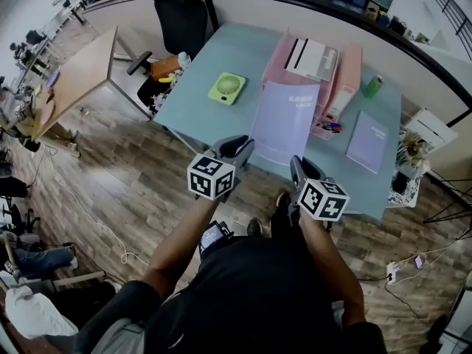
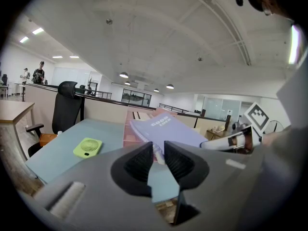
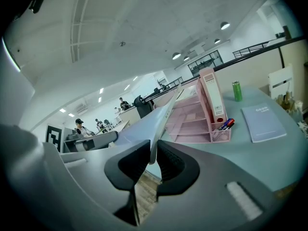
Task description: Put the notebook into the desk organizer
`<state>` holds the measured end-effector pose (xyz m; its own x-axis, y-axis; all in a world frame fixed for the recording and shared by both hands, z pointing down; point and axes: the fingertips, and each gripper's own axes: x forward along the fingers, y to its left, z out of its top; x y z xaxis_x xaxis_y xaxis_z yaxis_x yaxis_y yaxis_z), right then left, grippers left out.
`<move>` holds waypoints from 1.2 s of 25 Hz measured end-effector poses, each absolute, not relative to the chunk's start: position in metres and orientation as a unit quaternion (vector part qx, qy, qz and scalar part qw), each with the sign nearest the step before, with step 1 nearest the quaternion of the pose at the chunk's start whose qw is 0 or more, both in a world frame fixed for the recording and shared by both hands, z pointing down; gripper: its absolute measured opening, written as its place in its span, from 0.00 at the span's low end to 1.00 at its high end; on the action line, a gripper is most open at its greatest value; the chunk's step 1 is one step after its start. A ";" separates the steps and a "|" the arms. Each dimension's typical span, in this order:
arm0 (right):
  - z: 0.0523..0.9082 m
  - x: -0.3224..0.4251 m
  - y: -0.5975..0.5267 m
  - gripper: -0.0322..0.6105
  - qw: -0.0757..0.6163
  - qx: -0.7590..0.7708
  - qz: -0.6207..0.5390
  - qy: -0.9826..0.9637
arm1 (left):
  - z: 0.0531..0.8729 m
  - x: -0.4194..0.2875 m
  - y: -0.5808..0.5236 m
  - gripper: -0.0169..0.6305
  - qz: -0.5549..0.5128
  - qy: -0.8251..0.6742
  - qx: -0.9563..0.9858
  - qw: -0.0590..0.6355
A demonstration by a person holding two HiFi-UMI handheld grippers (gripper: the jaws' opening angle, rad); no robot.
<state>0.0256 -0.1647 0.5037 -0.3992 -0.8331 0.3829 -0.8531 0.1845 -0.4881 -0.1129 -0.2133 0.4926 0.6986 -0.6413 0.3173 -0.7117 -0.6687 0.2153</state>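
Holding notebook (image 1: pixel 284 120) tilted above surface (image 1: pixel 199 87), far edge near organizer (image 1: pixel 350 72); fingers of left gripper (image 2: pixel 159 146) and right gripper (image 3: pixel 155 146) clenched on its near corners. Possible faults: shallow corner grips slipping, pages sagging; far edge snagging organizer wall, shoving it.

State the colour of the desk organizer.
Pale pink. The organizer shows best in the head view, at the far side of the desk.

Fan (image 1: pixel 226 88) lies left of the desk organizer (image 1: pixel 346 72), flat notebook (image 1: pixel 367 141) to its right.
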 end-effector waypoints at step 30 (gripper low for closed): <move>0.556 0.022 -0.143 0.12 0.012 0.557 0.372 -0.742 | 0.538 -0.113 -0.198 0.23 0.131 -0.362 0.902 0.195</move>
<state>0.0224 -0.1434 0.5560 -0.3787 -0.8183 0.4325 -0.8360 0.1019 -0.5392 -0.1134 -0.1982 0.5385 0.7045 -0.6016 0.3765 -0.7033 -0.6628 0.2569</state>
